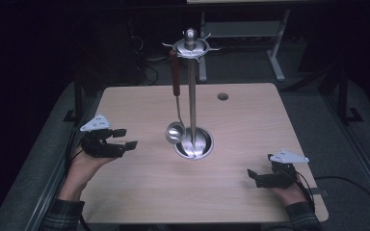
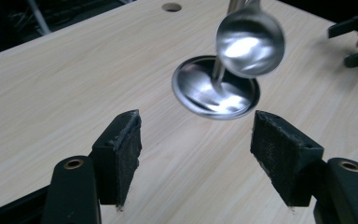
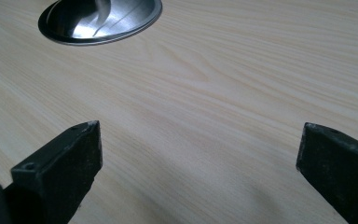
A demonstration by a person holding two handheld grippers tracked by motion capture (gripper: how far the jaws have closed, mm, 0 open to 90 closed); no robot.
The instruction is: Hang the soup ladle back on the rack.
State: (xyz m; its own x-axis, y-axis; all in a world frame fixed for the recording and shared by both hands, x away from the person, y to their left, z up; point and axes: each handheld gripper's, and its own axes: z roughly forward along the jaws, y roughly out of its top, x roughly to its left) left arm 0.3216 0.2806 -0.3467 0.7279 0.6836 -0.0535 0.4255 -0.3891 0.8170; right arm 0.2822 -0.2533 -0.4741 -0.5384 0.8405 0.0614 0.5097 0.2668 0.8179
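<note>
Steel ladle hangs between both open tongs, well apart

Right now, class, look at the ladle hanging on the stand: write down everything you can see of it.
The ladle has a reddish-brown handle that looks like wood, a thin metal shaft and a round, shiny steel bowl. It hangs upright, handle up, from a hook on the crown of the metal stand, left of the stand's pole. Its bowl hangs free just above the stand's round base, apparently without touching it. Neither gripper holds it.
</note>
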